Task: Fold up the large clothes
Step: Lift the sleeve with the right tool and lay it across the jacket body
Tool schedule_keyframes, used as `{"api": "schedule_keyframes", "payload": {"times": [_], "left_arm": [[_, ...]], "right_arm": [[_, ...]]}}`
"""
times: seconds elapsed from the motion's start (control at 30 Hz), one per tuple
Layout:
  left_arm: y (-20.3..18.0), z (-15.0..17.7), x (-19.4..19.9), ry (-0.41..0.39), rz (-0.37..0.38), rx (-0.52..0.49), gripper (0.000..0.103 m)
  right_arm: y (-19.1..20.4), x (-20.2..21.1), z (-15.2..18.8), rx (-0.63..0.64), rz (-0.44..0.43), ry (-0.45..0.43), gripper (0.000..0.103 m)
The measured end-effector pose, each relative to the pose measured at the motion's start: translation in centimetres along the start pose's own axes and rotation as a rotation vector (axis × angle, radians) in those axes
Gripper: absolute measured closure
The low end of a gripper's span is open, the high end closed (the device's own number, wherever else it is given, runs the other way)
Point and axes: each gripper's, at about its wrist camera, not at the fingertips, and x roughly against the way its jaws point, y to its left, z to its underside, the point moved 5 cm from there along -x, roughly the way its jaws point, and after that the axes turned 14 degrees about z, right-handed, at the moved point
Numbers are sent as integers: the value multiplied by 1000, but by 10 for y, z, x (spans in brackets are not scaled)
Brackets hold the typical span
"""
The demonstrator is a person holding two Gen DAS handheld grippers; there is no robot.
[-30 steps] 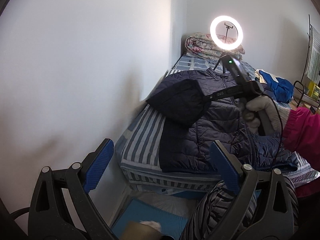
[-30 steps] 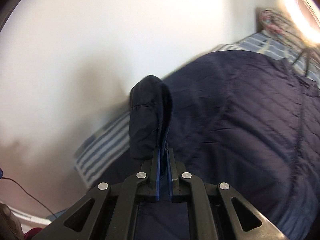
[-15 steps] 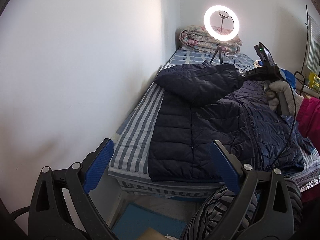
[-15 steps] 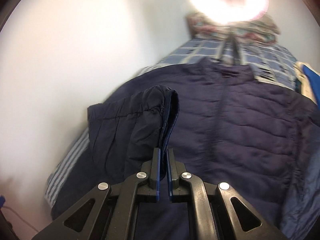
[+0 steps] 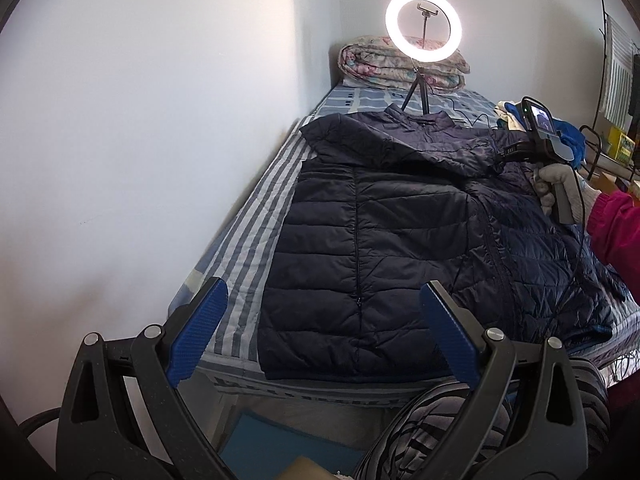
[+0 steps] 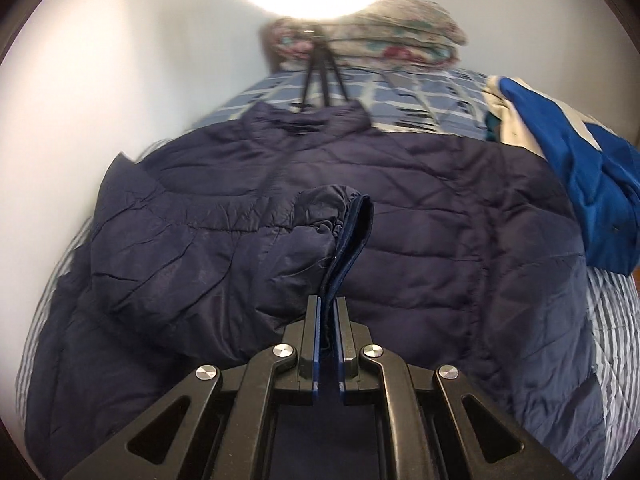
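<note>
A dark navy quilted puffer jacket (image 5: 384,240) lies spread front-up on the striped bed, collar toward the far wall. Its left sleeve (image 5: 400,148) is drawn across the chest toward the right. My right gripper (image 6: 328,304) is shut on the sleeve's cuff (image 6: 348,224) and holds it above the jacket body (image 6: 440,248); it also shows in the left wrist view (image 5: 516,152), held by a gloved hand. My left gripper (image 5: 320,320) is open and empty, hanging in front of the bed's near edge, apart from the jacket's hem.
A lit ring light on a tripod (image 5: 423,28) stands on the bed behind the collar, with a rolled floral quilt (image 5: 400,64) against the wall. A blue and white garment pile (image 6: 568,184) lies at the right. A white wall (image 5: 140,140) runs along the bed's left side.
My right gripper has carried the sleeve cuff from the jacket's left side across the chest to the right. The left gripper stayed open, shifting slightly in its view of the bed.
</note>
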Motion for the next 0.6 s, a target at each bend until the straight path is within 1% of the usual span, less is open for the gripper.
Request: {"api": "schedule_keyframes", "payload": {"times": [0.17,0.3,0.37,0.5,0.6], "left_arm": [[-2,-1,-1,6,0,-8,5],[-3,-1,-3,16,1,-9,5],[-3,-1,-5,21,-1,-8,5],[-1,0,-5,23,-3,-2,5],[1,0,-3,22,-5,-2,5]], "right_arm": [[-24,-16,-15,-59,60,-10,100],[-35,-24,-33,-103,55,-21,100],[-36,-29,-38,-98,76,-19,100],[-32,-47,-37,-69,129,28,100],[-30,-56,-31,-55,143,63,100]]}}
